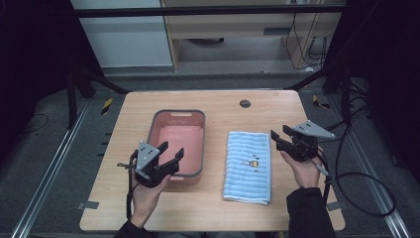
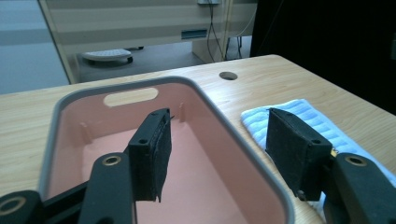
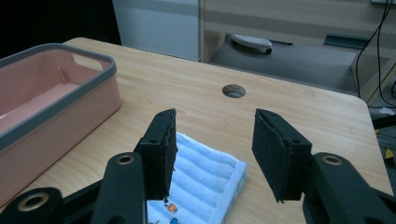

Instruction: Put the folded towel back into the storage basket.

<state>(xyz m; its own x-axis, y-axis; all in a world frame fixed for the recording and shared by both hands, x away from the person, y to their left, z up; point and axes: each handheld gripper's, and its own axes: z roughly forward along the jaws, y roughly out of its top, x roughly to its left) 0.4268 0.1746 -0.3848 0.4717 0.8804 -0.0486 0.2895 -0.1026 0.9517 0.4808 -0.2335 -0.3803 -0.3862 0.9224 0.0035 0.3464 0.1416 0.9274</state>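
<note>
Reading this as barely started: I see nothing moved, nothing gripped.

Largest first. The table (image 1: 148,208) fills the centre of the high view, wood top, small round hole (image 1: 244,103) near its upper edge. The pink bin (image 1: 158,124) sits left of centre in that frame, grey rim, inside bare as far as I can see from the high view and the left gripper view. The folded towel (image 1: 247,166), blue-and-white striped with a small printed motif, lies flat just right of centre, beside the bin but apart from it, a strip of bare wood between them.

The left gripper (image 1: 170,151) is in the lower left of the high view, over the bin's near end. In its own view one jaw hangs inside the bin and the other out past the rim on the towel side, with nothing between the pads. Jaws apart, holding nothing.

The right gripper (image 1: 278,137) is at the right of the high view, just off the towel's upper right corner. In its own view the towel's corner sits below the jaws and I see no pad pressing on it. Jaws apart, holding nothing.

My judgement: the job is towel into bin. All of it is left: grab, lift, carry across, drop. I'd guess the right gripper takes the corner nearest it, but that's a guess.
</note>
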